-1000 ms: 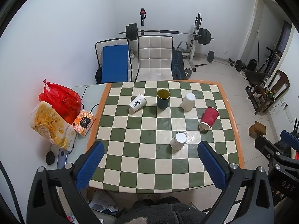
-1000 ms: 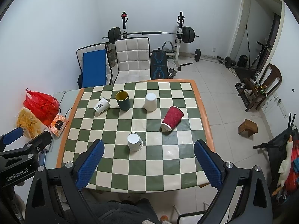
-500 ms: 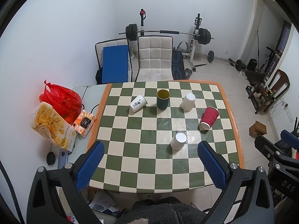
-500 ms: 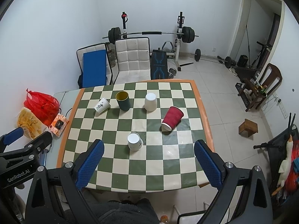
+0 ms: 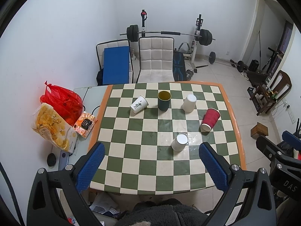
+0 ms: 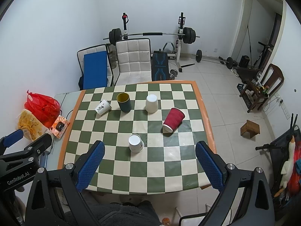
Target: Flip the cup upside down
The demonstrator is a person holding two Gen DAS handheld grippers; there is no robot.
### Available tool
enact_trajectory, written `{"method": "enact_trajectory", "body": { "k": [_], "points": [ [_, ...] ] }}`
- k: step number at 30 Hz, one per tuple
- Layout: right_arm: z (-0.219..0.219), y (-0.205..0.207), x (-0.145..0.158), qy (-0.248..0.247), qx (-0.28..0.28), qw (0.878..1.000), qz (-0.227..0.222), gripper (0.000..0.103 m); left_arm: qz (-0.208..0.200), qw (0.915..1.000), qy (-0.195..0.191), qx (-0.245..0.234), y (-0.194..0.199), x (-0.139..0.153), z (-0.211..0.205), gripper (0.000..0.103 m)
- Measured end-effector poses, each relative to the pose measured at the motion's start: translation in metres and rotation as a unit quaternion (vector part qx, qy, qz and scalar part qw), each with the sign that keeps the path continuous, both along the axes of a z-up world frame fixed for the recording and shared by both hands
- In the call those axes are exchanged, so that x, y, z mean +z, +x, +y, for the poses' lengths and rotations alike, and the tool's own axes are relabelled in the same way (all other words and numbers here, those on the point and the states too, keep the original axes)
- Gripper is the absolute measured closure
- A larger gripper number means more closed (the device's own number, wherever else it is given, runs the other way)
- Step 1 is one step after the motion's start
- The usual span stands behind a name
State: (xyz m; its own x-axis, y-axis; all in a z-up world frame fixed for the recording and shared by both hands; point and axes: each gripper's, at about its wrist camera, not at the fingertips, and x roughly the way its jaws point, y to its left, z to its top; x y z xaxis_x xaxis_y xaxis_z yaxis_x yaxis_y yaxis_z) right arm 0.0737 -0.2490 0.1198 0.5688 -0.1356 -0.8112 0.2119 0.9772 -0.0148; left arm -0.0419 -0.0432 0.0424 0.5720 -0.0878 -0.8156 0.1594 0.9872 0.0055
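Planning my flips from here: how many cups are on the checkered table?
5, none seemingly hidden. Far row: printed white cup lying at left, dark green cup upright, white cup inverted. Red cup tipped at right. White cup inverted nearest.

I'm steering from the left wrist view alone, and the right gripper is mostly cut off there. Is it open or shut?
Observer: The right gripper is open, with nothing between its fingers.
Operator: Does the near white cup carry any print? I see none.
Observer: Yes, the near white cup has a small dark mark low on the side that faces the right wrist camera.
Operator: Anything off to the right of the table?
Observer: A white toy bird with an orange beak is there, well apart from the table.
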Motion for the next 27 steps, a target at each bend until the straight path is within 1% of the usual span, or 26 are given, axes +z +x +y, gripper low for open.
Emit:
{"method": "enact_trajectory", "body": {
  "k": [27],
  "points": [
    [0.0037,0.0019,0.0031,0.004,-0.001,1.0,-0.001,0.004,-0.001,1.0,0.001,-0.002,-0.0021,0.0017,0.001,0.001]
  ]
}}
